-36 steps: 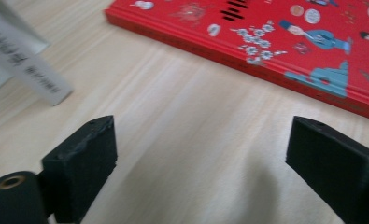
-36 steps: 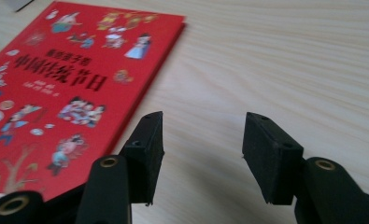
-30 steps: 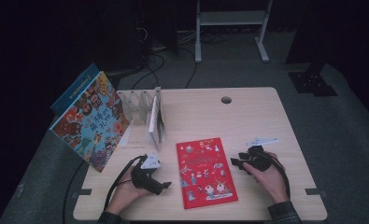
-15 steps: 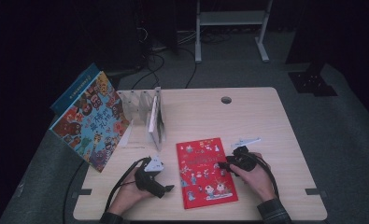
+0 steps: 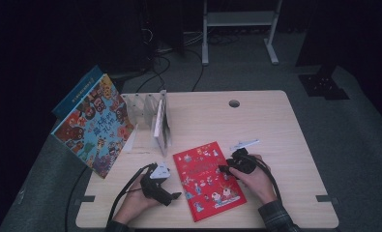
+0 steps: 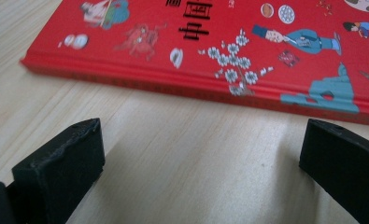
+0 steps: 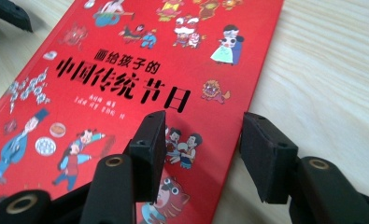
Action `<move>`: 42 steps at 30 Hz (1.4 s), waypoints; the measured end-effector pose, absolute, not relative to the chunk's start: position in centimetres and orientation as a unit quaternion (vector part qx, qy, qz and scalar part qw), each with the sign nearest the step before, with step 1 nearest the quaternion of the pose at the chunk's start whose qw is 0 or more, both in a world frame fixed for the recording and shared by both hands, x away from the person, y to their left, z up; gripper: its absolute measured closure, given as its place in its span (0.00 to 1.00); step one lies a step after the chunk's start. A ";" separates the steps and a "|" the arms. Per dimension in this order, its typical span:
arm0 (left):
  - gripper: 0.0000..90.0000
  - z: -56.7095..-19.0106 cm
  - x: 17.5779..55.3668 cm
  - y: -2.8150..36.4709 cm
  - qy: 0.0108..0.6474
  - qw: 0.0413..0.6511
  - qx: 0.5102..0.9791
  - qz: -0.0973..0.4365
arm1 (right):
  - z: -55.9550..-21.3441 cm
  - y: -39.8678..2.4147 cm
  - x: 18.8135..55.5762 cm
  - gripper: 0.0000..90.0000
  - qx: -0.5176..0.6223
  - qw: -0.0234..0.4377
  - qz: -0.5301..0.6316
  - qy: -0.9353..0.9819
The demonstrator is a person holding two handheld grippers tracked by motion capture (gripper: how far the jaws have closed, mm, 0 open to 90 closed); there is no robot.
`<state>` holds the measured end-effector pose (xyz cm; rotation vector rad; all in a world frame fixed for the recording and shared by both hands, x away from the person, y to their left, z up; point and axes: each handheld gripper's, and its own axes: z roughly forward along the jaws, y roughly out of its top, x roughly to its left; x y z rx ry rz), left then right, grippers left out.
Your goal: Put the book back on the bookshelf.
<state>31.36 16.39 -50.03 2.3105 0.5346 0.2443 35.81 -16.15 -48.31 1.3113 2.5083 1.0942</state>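
a flat red hardcover picture book [image 5: 209, 178] with cartoon figures and black chinese lettering lies cover-up on the pale wooden tabletop [image 5: 256, 121], near the front edge and a little left of the middle. the right gripper [image 5: 226, 169] hangs over the book's right edge, its jaws about half open, one black pad above the cover and the other beyond the edge above bare wood, gripping nothing. the left gripper [image 5: 175, 195] rests just beside the book's left edge, low to the wood, jaws spread wide and empty, aimed at the spine. toward the left edge stands a clear plastic book rack [image 5: 147, 121] holding a thin white booklet [image 5: 161, 123]. a large colourful picture book [image 5: 94, 125] leans past the left edge.
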 end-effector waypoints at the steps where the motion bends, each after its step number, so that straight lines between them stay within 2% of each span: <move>1: 0.00 -50.0 31.3 16.3 0.209 0.370 0.900 0.096 | -48.3 -16.0 35.9 0.55 0.431 0.053 0.361 0.825; 16: 0.00 -50.0 31.4 15.6 0.205 0.370 0.901 0.093 | -47.3 -14.9 36.4 0.57 0.411 0.054 0.342 0.844; 21: 0.00 -50.0 31.4 15.6 0.205 0.371 0.901 0.093 | -45.8 -15.5 37.0 0.62 0.421 0.012 0.309 0.853; 27: 0.00 -50.0 31.4 15.6 0.206 0.370 0.901 0.092 | -46.0 -15.5 38.1 0.69 0.432 -0.049 0.250 0.865; 35: 0.00 -50.0 31.5 15.6 0.202 0.369 0.903 0.091 | -46.1 -15.1 39.5 0.71 0.445 -0.080 0.228 0.862; 39: 0.00 -50.0 31.5 15.6 0.201 0.369 0.903 0.091 | -46.6 -15.0 40.0 0.68 0.453 -0.108 0.218 0.858; 42: 0.00 -50.0 31.5 15.6 0.200 0.369 0.903 0.091 | -46.5 -14.9 40.0 0.70 0.450 -0.106 0.214 0.861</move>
